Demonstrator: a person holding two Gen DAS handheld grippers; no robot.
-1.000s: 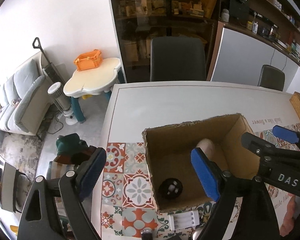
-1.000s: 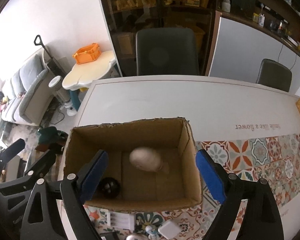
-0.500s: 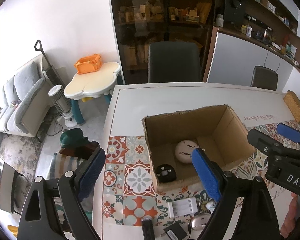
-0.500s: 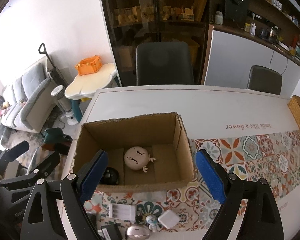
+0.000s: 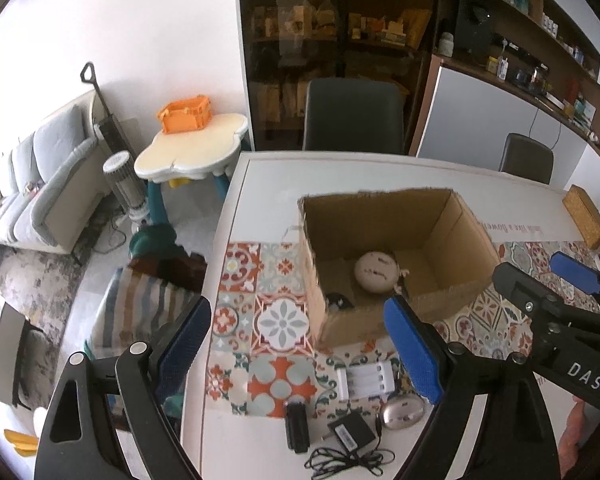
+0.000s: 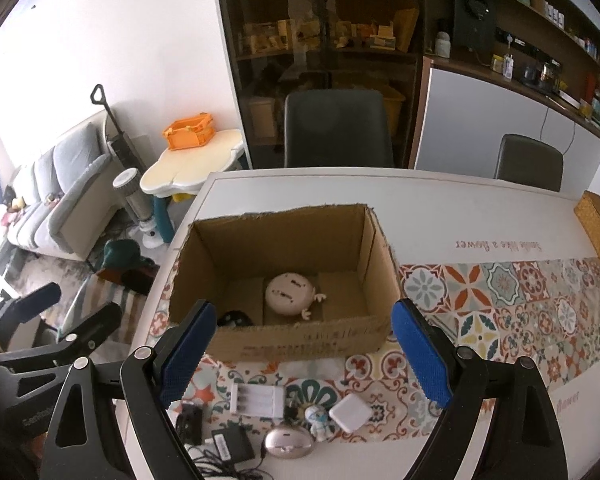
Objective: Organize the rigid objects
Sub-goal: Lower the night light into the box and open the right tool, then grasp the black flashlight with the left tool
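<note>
Two items in the cardboard box [image 6: 300, 336]: round figure [image 6: 290, 294], black disc [image 6: 232, 317]. Charger [image 6: 262, 398], adapter [image 6: 232, 444], mouse [image 6: 288, 442], toy [image 6: 318, 416] remain outside. Left gripper [image 5: 296, 354] and right gripper [image 6: 300, 354] fingers apart, empty.

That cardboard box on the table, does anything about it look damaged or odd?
Yes. The cardboard box has no top flaps; its far rim is ragged, as if torn off. Inside, a round beige toy lies tipped over with its small feet sticking out sideways.
</note>
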